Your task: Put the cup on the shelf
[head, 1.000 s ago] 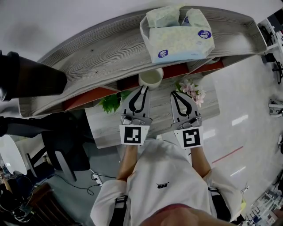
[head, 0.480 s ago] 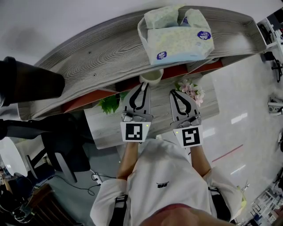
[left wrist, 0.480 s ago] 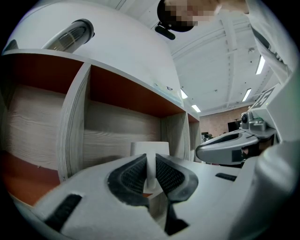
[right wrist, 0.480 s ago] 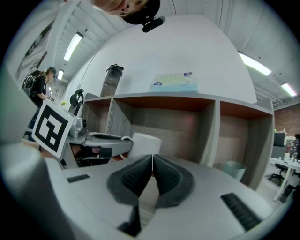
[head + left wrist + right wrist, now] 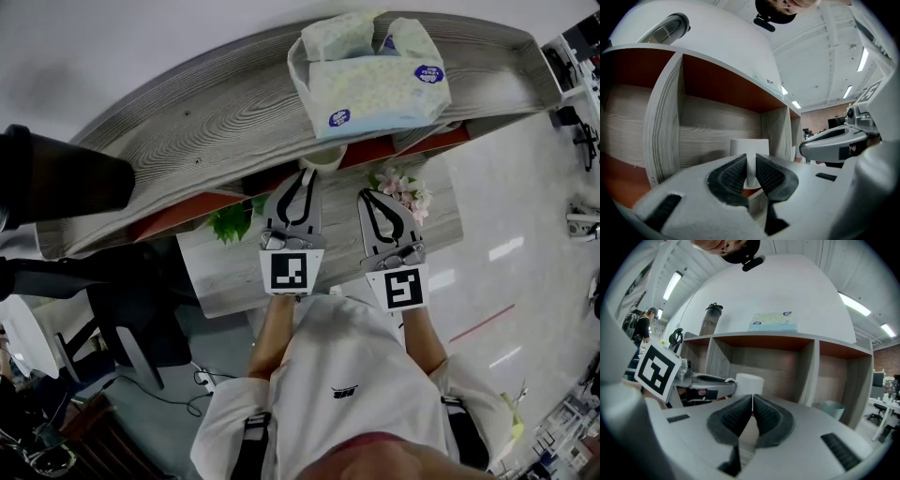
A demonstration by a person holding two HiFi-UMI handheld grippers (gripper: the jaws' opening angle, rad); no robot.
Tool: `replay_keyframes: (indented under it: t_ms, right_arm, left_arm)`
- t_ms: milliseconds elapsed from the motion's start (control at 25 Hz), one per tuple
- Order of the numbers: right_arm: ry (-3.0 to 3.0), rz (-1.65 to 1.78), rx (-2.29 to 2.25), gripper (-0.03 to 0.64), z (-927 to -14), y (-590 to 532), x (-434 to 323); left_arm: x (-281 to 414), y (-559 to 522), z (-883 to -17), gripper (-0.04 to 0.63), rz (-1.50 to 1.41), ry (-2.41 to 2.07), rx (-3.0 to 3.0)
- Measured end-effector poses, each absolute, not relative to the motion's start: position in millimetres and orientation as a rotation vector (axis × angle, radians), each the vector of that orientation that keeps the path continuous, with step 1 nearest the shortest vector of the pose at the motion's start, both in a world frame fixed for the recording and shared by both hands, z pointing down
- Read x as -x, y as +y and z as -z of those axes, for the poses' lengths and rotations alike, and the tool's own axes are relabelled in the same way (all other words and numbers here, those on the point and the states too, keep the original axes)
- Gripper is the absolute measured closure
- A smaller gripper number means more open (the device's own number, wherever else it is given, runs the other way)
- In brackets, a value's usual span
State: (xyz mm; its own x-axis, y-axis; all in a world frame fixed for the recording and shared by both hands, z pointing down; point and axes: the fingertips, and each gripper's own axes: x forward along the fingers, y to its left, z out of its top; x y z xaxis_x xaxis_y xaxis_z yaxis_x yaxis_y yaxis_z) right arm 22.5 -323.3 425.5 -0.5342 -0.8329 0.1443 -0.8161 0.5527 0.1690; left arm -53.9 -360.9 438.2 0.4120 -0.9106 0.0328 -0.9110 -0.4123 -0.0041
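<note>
A white cup (image 5: 323,157) hangs at the front of the shelf (image 5: 206,122), half hidden under its grey wood top in the head view. My left gripper (image 5: 305,178) is shut on the cup's thin handle. In the left gripper view the cup (image 5: 749,146) stands upright just past the pads (image 5: 729,178), inside a compartment with a wood back wall. My right gripper (image 5: 369,197) is alongside on the right, shut with nothing in it. The right gripper view shows the cup (image 5: 749,382) at the tip of the left gripper (image 5: 708,379), ahead of the closed right gripper (image 5: 753,404).
On the shelf top lie a bag of tissue packs (image 5: 370,75) and a dark bottle (image 5: 56,183). Pink flowers (image 5: 405,187) and a green plant (image 5: 230,220) stand on the table below. A small teal cup (image 5: 832,408) sits in the right compartment. A chair (image 5: 141,300) is at the left.
The left gripper has carried the cup forward toward the shelf, so more of the cup is now hidden under the shelf top. The right gripper has kept still.
</note>
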Motion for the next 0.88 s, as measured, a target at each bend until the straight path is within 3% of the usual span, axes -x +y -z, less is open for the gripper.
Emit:
replay_keyframes:
  t_ms: [800, 880]
  right_arm:
    - [-2.549, 0.120, -1.392, 0.586, -425.4, -310.1, -21.8]
    - [-2.547, 0.128, -1.393, 0.586, -424.5, -309.3, -22.2]
  left_arm:
    - [49.4, -372.3, -451.7, 0.540, -0.149, -1.677, -2.649]
    - [49.2, -372.3, -452.6, 0.502, -0.157, -1.675, -2.647]
